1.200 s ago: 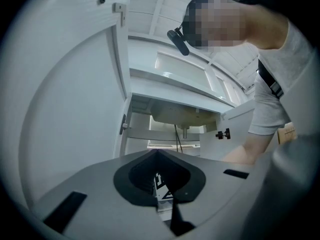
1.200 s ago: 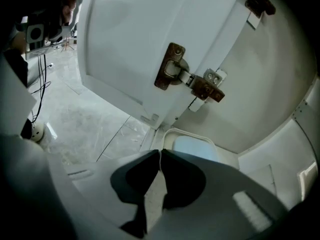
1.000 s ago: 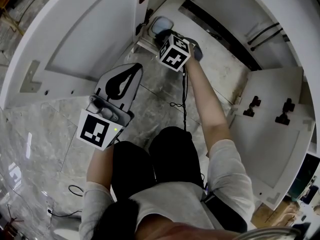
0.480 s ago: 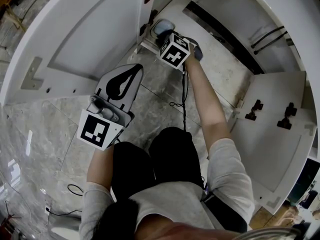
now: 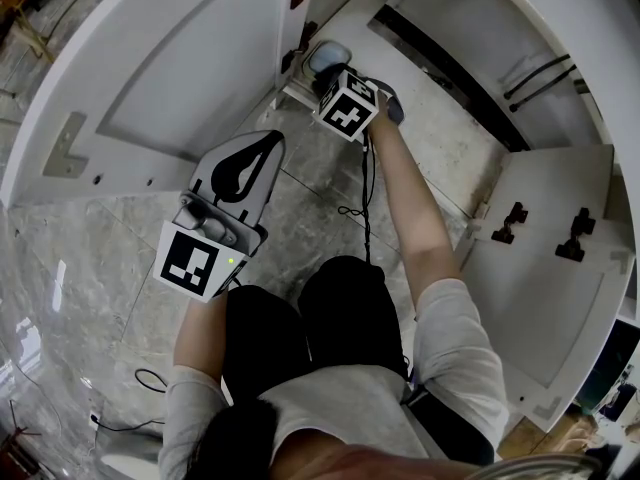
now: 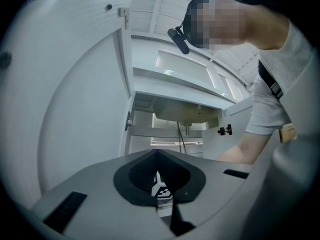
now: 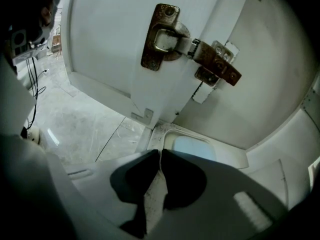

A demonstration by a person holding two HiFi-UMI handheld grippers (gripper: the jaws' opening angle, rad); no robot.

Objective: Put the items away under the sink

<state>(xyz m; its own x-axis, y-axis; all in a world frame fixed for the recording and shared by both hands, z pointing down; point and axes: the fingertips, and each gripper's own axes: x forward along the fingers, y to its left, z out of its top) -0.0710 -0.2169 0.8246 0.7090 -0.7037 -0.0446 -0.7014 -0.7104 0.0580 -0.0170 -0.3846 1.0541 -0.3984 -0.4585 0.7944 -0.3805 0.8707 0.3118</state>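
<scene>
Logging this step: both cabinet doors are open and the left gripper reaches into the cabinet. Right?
No: the right gripper reaches into the cabinet; the left gripper hangs outside, over the floor. Both doors are open. The head view shows it.

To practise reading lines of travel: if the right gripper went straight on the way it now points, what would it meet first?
Probably the pale blue item on the cabinet floor, just past the right gripper and its shut jaws, though depth is unclear.

Rusty metal hinge (image 7: 190, 46) on smooth white door (image 7: 100, 34), glossy grey veined stone floor (image 5: 120, 258)
</scene>
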